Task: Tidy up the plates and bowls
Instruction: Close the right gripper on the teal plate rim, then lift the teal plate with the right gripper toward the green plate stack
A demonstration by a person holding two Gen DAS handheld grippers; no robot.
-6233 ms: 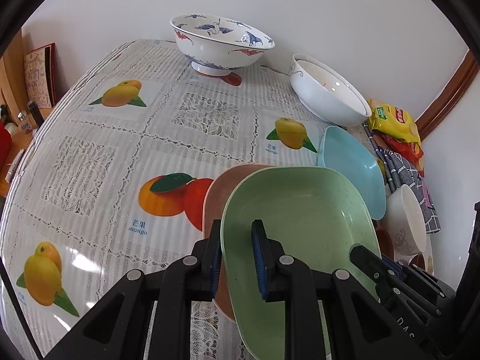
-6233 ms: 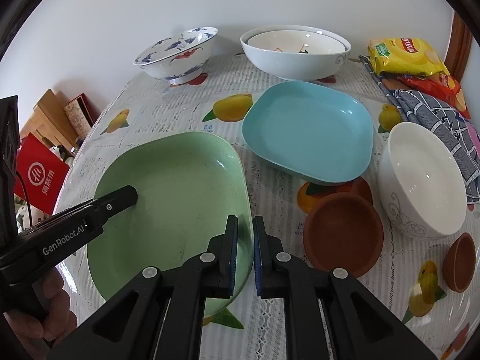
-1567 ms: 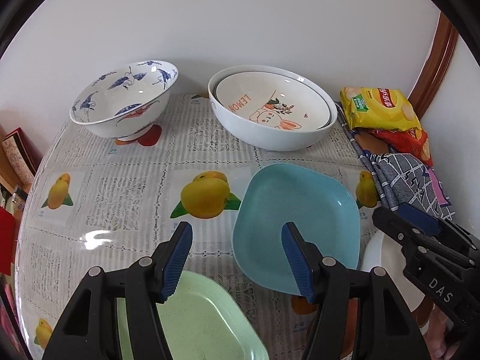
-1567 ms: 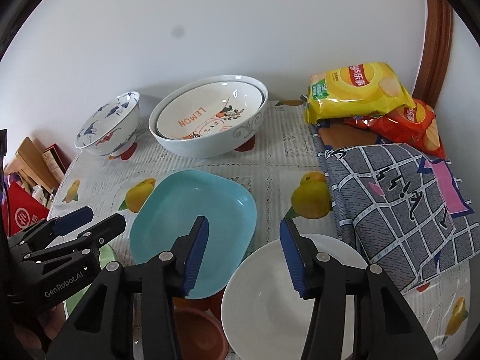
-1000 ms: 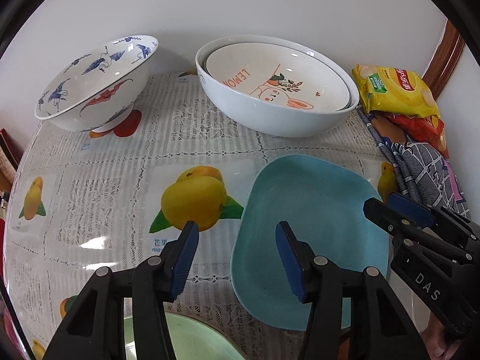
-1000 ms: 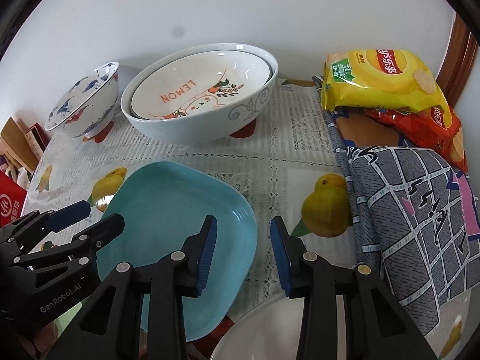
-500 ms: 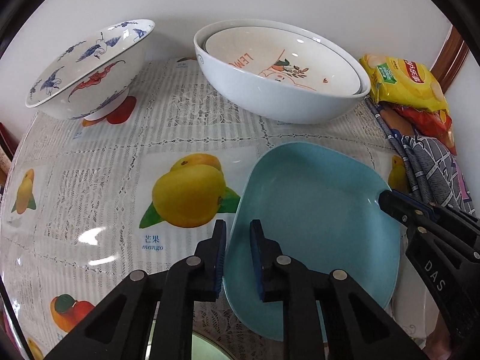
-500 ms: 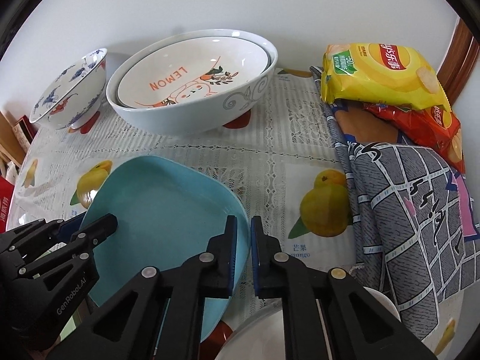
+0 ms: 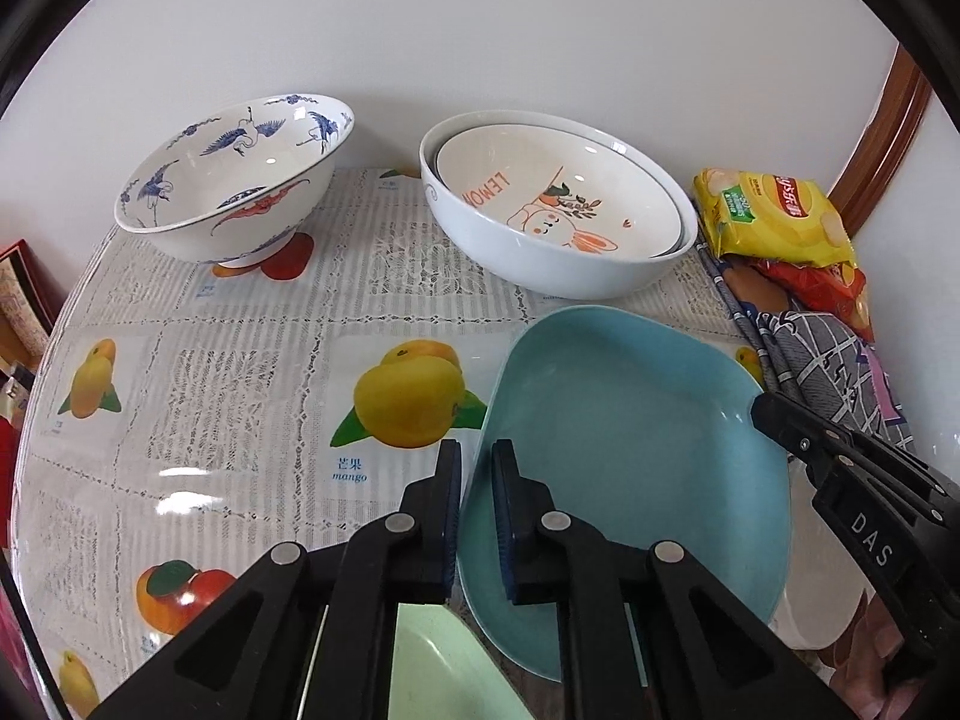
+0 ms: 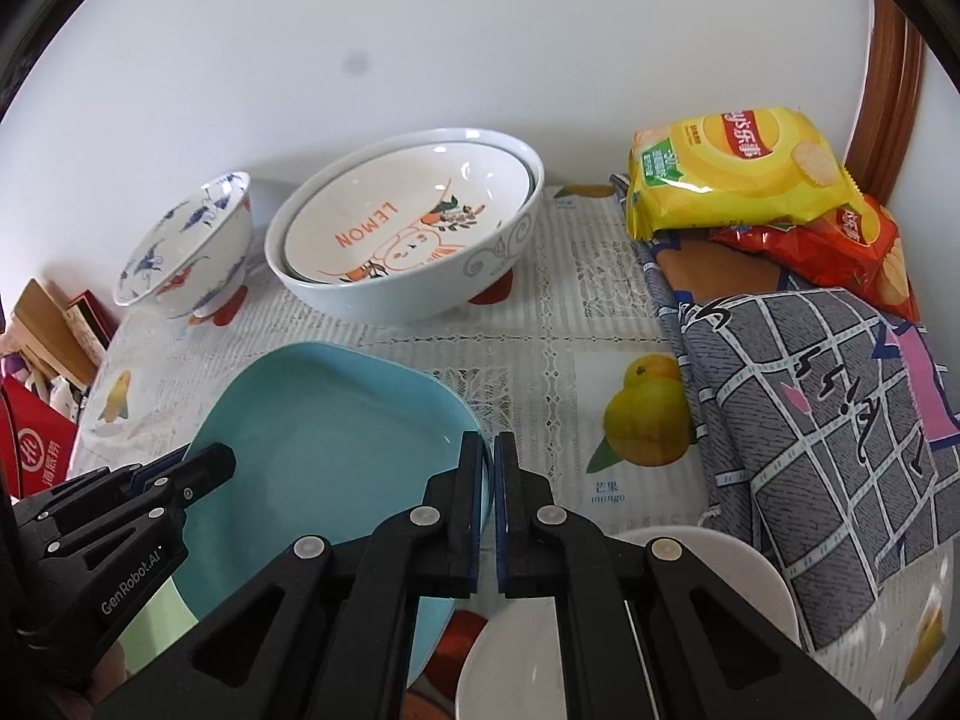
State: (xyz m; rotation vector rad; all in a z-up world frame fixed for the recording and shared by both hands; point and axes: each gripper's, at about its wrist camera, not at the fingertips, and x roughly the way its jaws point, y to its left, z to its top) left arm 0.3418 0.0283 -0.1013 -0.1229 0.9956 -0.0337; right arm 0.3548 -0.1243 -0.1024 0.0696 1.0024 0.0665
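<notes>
Blue plate sits in the middle of the fruit-print surface, and both grippers have it! The left gripper pinches its left rim, fingers narrow on the edge; the right gripper clamps the opposite rim, fingers nearly closed. The plate looks tilted. Behind it stand the nested lemon bowls and the crane-pattern bowl. A green plate peeks in below.
</notes>
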